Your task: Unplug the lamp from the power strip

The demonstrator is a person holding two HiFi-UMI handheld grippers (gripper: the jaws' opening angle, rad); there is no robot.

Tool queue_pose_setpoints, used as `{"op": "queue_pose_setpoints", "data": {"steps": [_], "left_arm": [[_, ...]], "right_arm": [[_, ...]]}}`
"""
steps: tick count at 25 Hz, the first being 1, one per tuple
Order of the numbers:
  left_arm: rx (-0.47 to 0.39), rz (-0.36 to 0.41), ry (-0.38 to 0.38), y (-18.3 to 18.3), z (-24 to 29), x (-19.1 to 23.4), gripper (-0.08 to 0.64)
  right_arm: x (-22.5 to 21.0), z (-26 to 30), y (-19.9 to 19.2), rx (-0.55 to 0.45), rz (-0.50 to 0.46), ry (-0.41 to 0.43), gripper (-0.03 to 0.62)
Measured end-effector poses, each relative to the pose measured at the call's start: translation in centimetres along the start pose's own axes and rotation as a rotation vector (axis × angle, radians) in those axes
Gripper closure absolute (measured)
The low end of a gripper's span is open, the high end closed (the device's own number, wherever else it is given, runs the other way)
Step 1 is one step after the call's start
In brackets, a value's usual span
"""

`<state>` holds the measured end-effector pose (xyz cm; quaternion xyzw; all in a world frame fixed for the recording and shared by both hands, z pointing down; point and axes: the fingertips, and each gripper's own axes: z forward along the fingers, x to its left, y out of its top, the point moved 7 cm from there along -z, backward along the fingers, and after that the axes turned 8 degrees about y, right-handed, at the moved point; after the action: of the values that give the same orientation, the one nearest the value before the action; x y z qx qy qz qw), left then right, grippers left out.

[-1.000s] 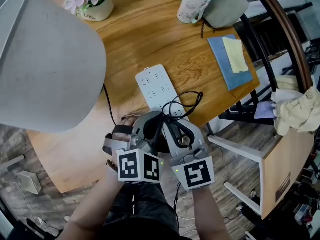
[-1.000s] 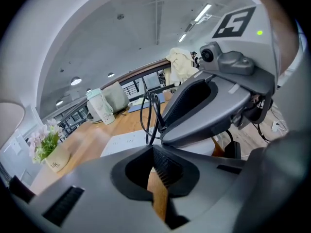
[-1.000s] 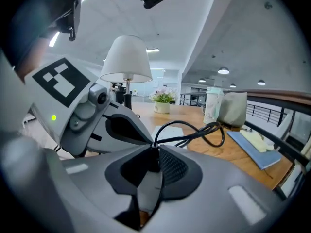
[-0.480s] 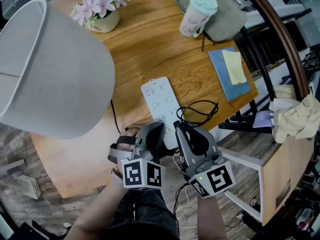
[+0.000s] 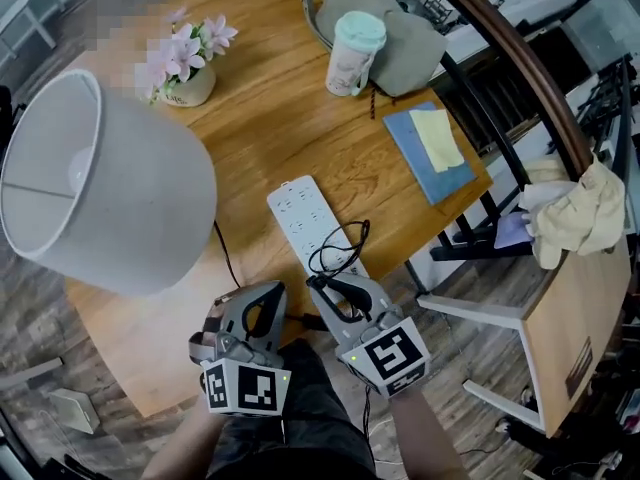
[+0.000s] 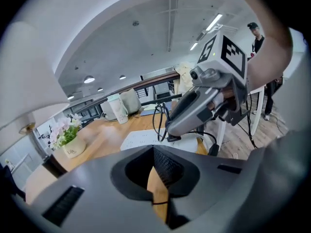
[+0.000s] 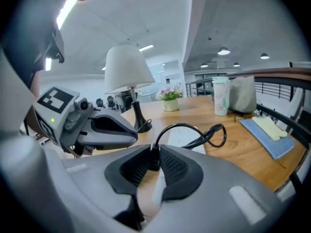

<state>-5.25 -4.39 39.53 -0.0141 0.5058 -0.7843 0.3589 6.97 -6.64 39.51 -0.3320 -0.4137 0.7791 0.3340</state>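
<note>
Now the right gripper [image 7: 154, 155] pinches the black plug [image 7: 154, 161] between its pads, at the near end of the white power strip [image 5: 306, 218] on the wooden table [image 5: 280, 118]. The cord [image 5: 338, 248] loops above the strip. The left gripper [image 6: 153, 152] sits beside it, jaws pressed together on nothing. A small pot [image 5: 190, 88] holds pink flowers [image 5: 186, 48]. The lidded cup [image 5: 352, 53] hides its contents.
</note>
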Motion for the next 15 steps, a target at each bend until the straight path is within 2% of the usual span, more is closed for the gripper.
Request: {"op": "queue_pose_setpoints", "data": {"steps": [3,6,10,15], "left_arm": [[0.021,-0.039,0.010,-0.4,-2.2,0.9,0.566],[0.028,-0.065,0.030,-0.6,-3.9,1.6,0.566],[0.023,-0.092,0.052,-0.7,-5.5,2.6,0.566],[0.018,-0.113,0.063,-0.9,-6.3,3.2,0.566]], "right_arm": [[2.0,2.6,0.5,0.072,-0.057,0.053,0.522],[3.1,4.8,0.7,0.165,-0.106,0.061,0.518],[3.9,6.1,0.7,0.284,-0.071,0.096,0.407],[3.7,4.6,1.4,0.329,-0.029,0.053,0.379]]}}
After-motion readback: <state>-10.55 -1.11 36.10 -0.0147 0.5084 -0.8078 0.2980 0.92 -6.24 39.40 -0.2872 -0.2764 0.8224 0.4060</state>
